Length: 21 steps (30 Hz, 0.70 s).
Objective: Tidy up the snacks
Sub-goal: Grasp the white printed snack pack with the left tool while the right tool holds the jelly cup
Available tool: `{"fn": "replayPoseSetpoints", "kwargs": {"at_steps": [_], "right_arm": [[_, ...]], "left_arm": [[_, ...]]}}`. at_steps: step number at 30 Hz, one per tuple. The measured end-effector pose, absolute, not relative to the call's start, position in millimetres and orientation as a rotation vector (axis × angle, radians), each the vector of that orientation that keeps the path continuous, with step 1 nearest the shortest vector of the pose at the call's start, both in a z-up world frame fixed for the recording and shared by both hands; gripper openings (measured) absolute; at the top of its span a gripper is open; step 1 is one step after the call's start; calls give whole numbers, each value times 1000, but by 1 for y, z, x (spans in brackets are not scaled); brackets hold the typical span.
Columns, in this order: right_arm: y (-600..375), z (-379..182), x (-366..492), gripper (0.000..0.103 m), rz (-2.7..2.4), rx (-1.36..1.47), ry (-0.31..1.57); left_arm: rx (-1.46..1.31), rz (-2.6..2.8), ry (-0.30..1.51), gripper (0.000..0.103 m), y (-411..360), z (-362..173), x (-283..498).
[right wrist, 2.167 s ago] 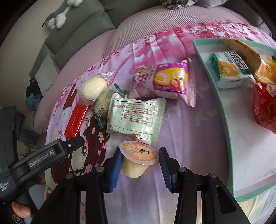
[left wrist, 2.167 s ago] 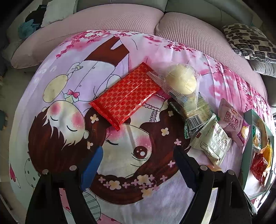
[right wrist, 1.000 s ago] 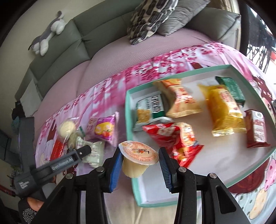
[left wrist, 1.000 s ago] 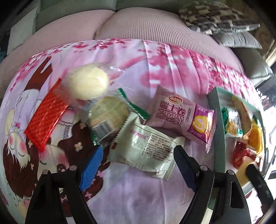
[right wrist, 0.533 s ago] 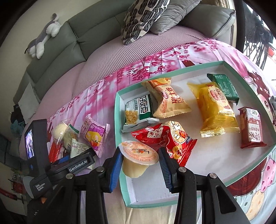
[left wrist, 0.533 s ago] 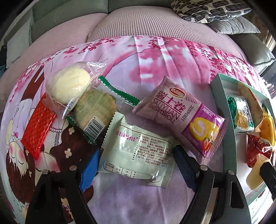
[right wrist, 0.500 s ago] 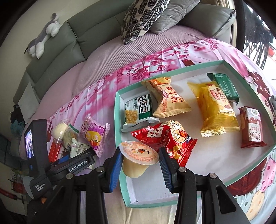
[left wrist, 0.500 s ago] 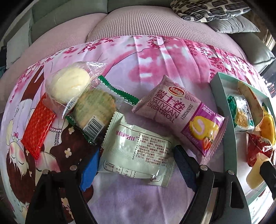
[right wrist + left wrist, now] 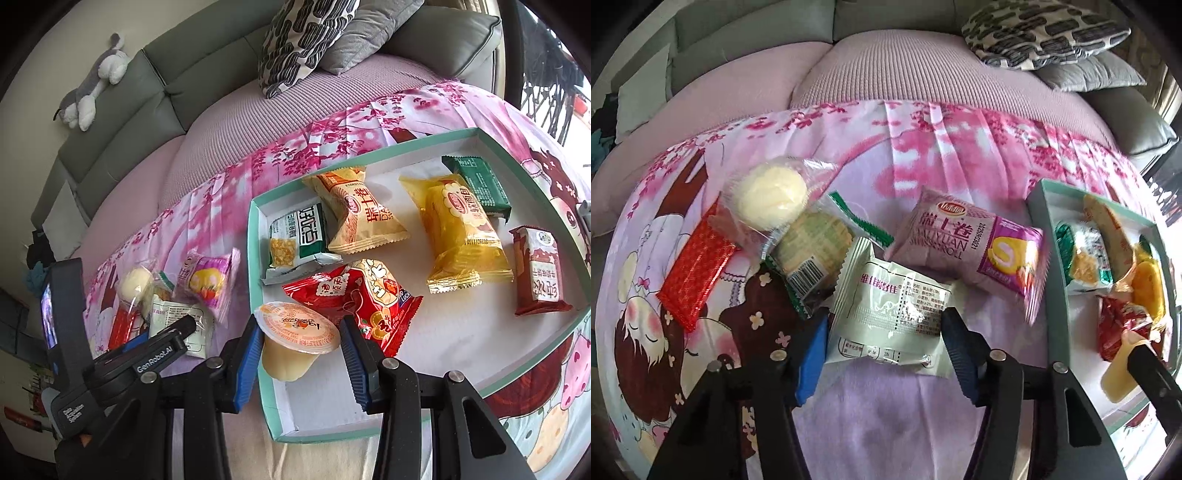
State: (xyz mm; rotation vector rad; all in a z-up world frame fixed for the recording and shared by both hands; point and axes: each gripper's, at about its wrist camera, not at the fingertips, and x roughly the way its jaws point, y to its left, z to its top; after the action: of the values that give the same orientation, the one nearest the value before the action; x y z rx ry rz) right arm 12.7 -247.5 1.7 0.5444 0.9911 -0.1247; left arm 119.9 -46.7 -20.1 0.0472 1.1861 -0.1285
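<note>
My left gripper (image 9: 885,322) points down at a pale green snack packet (image 9: 890,314) lying on the pink cartoon cloth. Its jaws are closing, and both blue pads press the packet's side edges so that it bows. My right gripper (image 9: 300,332) is shut on an orange-lidded jelly cup (image 9: 295,328) and holds it just above the near left corner of the teal-rimmed tray (image 9: 255,258). Beside the pale packet lie a pink Swiss roll packet (image 9: 971,247), a green-wrapped biscuit (image 9: 812,254), a clear-wrapped pale bun (image 9: 772,195) and a red wafer packet (image 9: 696,269).
Several packets lie in the tray: a red one (image 9: 369,295), a yellow one (image 9: 461,236), an orange one (image 9: 362,218), green ones and a dark red one (image 9: 539,273). The cloth covers a sofa seat with cushions (image 9: 303,44) and a plush toy (image 9: 92,85) behind.
The left gripper travelled from the red packet to the pale green packet and its jaws closed in on it. The right gripper carried the jelly cup from the cloth to above the tray.
</note>
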Motion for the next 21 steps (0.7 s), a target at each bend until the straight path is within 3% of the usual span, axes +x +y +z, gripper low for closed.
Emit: {"fn": "replayPoseSetpoints", "kwargs": {"at_steps": [1,3,21], "right_arm": [[-248,2,12,45,-123,547,989],[-249,4,12,45,-120,552,983],[-254,4,10,45,-119,573,985]], "left_arm": [[42,-126,1178,46,-46,-18,120],[10,-129,1152,38,-41,-9,117],[-149,-183,1208,38,-29,-29,122]]}}
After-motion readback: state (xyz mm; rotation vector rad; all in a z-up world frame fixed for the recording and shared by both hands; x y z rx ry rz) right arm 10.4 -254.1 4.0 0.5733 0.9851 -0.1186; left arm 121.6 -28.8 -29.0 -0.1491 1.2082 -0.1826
